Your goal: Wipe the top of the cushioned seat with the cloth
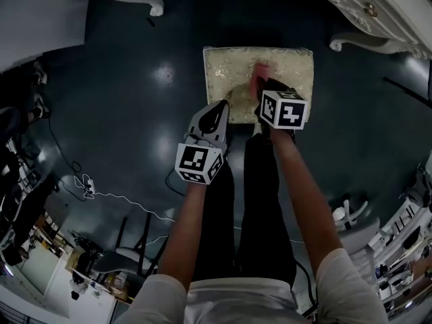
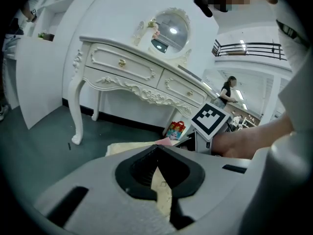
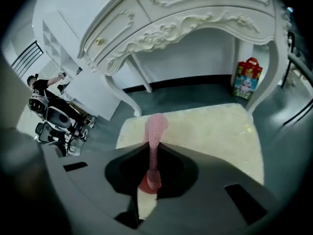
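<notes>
The cushioned seat (image 1: 293, 65) is a cream square stool on the dark floor just ahead of my legs. A pink cloth (image 1: 259, 74) rests on its near middle. My right gripper (image 1: 260, 92) is shut on that cloth, which stands up between the jaws as a narrow pink strip (image 3: 154, 129) over the seat top (image 3: 215, 131). My left gripper (image 1: 217, 108) is shut and holds nothing; it hovers at the seat's near-left edge. In the left gripper view the jaw tips (image 2: 157, 149) meet over the cream cushion (image 2: 128, 147), with the right gripper's marker cube (image 2: 210, 121) beside them.
A white carved dressing table (image 3: 186, 18) stands right behind the seat, its legs (image 1: 352, 44) close to the far corners. A colourful gift bag (image 3: 247, 80) sits under it. White cables (image 1: 88, 187) and a stool (image 1: 135, 248) lie behind me on the left.
</notes>
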The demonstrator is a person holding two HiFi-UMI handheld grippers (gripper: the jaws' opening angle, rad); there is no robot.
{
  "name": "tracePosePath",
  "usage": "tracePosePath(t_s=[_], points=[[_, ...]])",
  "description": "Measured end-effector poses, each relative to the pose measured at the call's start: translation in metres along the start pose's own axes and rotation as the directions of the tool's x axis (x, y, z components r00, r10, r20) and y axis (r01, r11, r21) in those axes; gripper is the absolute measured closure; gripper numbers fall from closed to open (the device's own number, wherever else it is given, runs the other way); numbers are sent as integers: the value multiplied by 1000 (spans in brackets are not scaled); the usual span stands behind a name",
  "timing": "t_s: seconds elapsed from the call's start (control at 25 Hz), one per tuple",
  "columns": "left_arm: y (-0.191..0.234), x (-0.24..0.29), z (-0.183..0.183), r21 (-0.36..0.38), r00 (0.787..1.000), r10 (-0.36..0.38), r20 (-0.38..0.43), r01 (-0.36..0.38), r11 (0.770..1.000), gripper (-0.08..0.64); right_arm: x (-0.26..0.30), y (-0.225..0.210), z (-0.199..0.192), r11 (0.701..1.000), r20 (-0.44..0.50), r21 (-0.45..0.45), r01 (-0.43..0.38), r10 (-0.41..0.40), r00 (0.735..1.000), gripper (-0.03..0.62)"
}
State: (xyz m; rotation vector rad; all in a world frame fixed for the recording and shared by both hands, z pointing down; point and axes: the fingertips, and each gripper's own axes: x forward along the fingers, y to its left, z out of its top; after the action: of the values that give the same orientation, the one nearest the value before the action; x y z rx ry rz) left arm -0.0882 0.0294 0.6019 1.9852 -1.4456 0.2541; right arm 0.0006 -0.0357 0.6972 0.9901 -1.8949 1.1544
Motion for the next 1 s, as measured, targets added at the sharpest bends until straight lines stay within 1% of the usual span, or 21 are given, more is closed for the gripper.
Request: tracePosePath(t_s=[0.12,0.2,0.32,0.44,0.52,0.64,0.8,1.0], points=[[32,-25,-1,-16,998,56,6,-56,998,546,26,53,-17,997,-55,-40,-62,60,997,560],[49,-38,-2,-25,997,82,9,-82,996,546,41,80,-25,994,-84,-70,-85,79,993,560],[68,-56,-1,-29,994,111,17,-110,993,546,61,111,-30,990,-113,-99,-103,92,989,560],[80,-73,-6,-46,990,138,21,-137,989,546,75,132,-38,989,-144,-109,-98,82,986,560],[84,-79,-10,-58,989,148,23,-147,987,546,81,137,-43,989,-169,-130,-77,55,984,560],[81,-79,-15,-66,989,148,21,-146,987,546,84,130,-49,987,-187,-152,-46,17,982,560],[71,-72,-17,-67,992,126,15,-125,990,546,76,120,-46,988,-174,-151,-38,11,985,560],[54,-55,-12,-50,996,86,4,-86,995,546,63,104,-39,991,-156,-132,-28,7,988,560]])
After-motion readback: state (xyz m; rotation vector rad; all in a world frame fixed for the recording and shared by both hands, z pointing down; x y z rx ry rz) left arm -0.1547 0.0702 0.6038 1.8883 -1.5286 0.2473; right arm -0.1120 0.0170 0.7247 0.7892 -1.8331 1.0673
